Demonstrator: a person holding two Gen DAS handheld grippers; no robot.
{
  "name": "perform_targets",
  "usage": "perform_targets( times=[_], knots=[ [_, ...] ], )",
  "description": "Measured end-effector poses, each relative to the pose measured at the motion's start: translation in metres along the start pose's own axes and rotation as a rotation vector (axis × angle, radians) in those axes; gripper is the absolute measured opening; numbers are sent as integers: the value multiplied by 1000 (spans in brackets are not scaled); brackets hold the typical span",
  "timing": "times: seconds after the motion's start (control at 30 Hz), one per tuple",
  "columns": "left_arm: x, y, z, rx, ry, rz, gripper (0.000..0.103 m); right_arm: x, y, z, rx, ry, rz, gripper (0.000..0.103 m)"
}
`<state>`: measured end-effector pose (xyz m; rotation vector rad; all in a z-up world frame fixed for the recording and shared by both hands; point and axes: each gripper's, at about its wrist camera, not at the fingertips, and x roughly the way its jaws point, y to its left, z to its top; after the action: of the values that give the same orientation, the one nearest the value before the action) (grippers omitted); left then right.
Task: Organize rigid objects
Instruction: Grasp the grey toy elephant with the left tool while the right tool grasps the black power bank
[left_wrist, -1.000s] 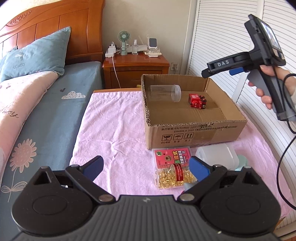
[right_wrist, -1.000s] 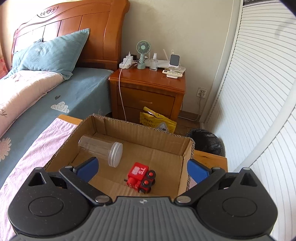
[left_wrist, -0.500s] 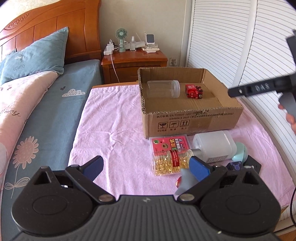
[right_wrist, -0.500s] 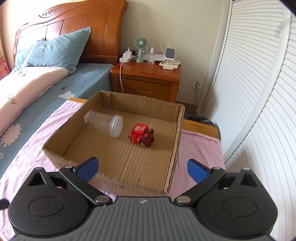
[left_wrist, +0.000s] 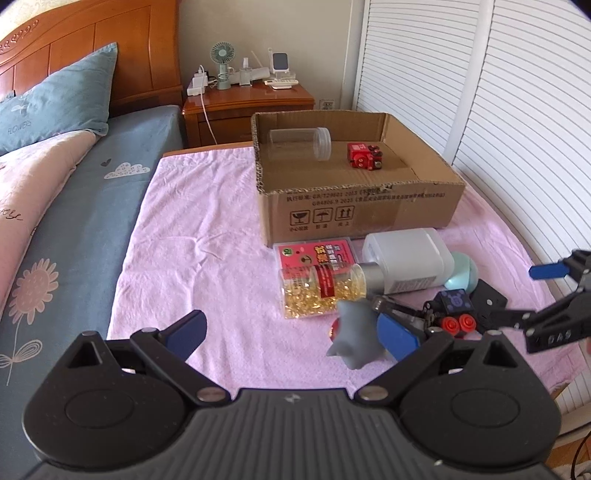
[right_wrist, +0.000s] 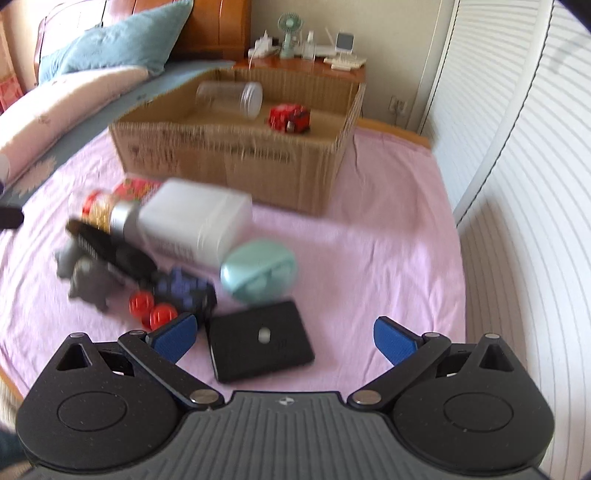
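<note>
two in the box (left_wrist: 354, 212) already, jar (left_wrist: 299, 142) and red toy (left_wrist: 364, 157). the rest lies by both grippers' wide, empty fingers (right_wrist: 173, 338): bottle (right_wrist: 195, 225), black case (right_wrist: 260, 339) between the right pair.

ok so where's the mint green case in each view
Left wrist view: the mint green case lies right of centre, half hidden behind the white plastic bottle.
Right wrist view: it lies near the centre, just beyond the flat black case.
Shared landmark: the cardboard box, beyond the case in both views, with the red toy car inside.
</note>
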<state>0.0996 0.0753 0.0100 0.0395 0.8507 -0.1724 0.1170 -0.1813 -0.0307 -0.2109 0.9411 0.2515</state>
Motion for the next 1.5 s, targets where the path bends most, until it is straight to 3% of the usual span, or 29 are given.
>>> perform_targets(
  times=[0.27, 0.4, 0.57, 1.0, 1.17, 1.33, 1.5],
  knots=[
    [2, -14, -7, 28, 31, -57, 98, 18, 13, -21, -51, 32, -38, 103],
    [7, -22, -11, 49, 53, -87, 98, 23, 4, -18, 4, 20, -33, 103],
    [17, -33, -14, 84, 62, -112, 98, 31, -19, -15, 162, 22, -69, 103],
    [62, -50, -23, 181, 24, -147, 98, 27, -21, -28, 161, -40, -80, 103],
    [67, -51, -23, 213, -11, -128, 91, 27, -20, -28, 160, -50, -81, 103],
    [70, -47, -26, 191, -11, -174, 74, 26, -19, -30, 165, -59, -87, 103],
    [64, -43, -30, 182, -10, -157, 73, 26, -18, -30, 168, -62, -92, 103]
  ],
)
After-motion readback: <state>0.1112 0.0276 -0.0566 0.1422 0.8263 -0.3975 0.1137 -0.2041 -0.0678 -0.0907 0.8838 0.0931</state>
